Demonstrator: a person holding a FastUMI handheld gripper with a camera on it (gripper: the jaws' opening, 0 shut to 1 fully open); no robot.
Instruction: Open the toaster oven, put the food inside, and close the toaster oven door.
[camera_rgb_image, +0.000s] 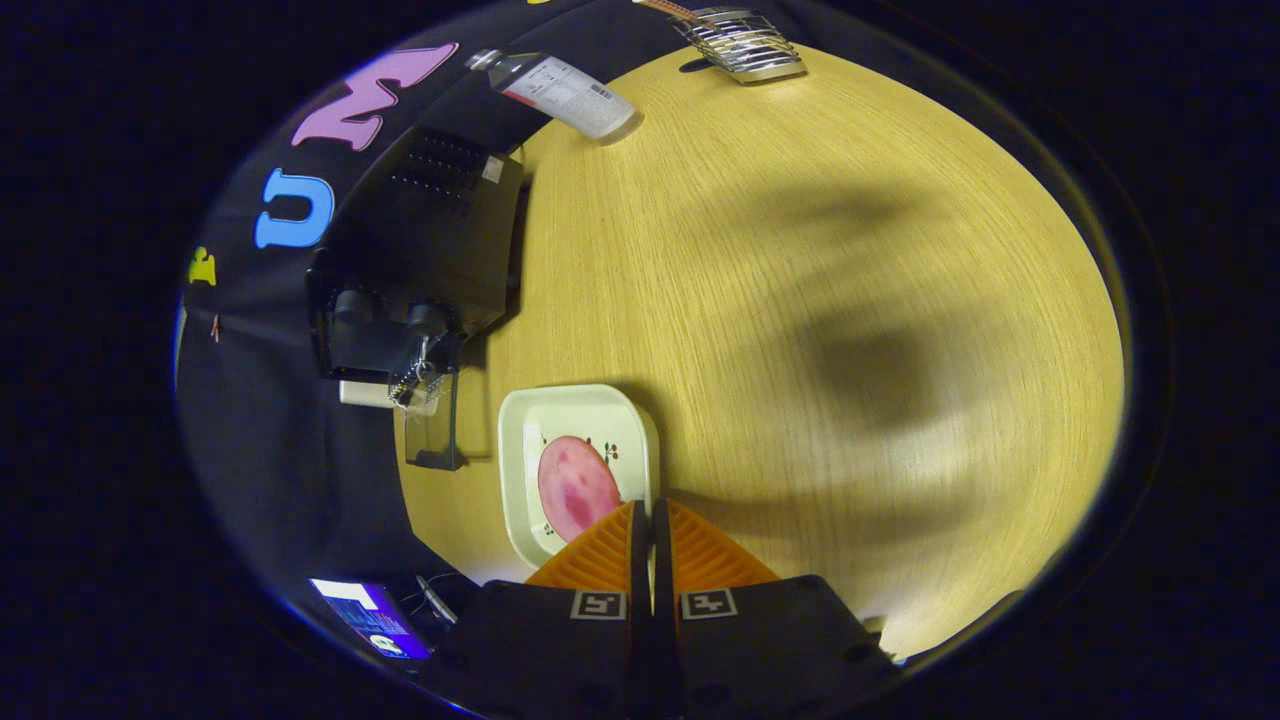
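Right now the gripper (651, 512) hangs above the worktop (800, 260) with its jaws pressed together, only a thin slit between them and nothing held in that slit. Fingertips (605, 545) sit over the near rim of a square white plate (520, 440), which has small cherry prints on it. On that plate lies a round pink slice of ham (572, 487), flat, just ahead of the fingers and a bit to their left; whether the tips touch the plate or the ham I cannot tell. Plate rests near the worktop's left edge. Farther along that same left edge stands the toaster oven (420, 260), black, two knobs visible on its front, vent slots on its top. Its glass door (432, 425) is dropped open, sticking out toward the plate but apart from it. Oven interior is too dark to read. At the far end of the worktop, by the booth wall, a clear plastic bottle (560, 92) with a white label lies on its side. Beyond it, at the far edge, a wire rack (740, 40) of metal bars sits well apart from everything else. Soft dark shadows fall across the middle of the wood-grain worktop. Off the near left corner, below the worktop, a lit screen (370, 618) shows beside some cable.
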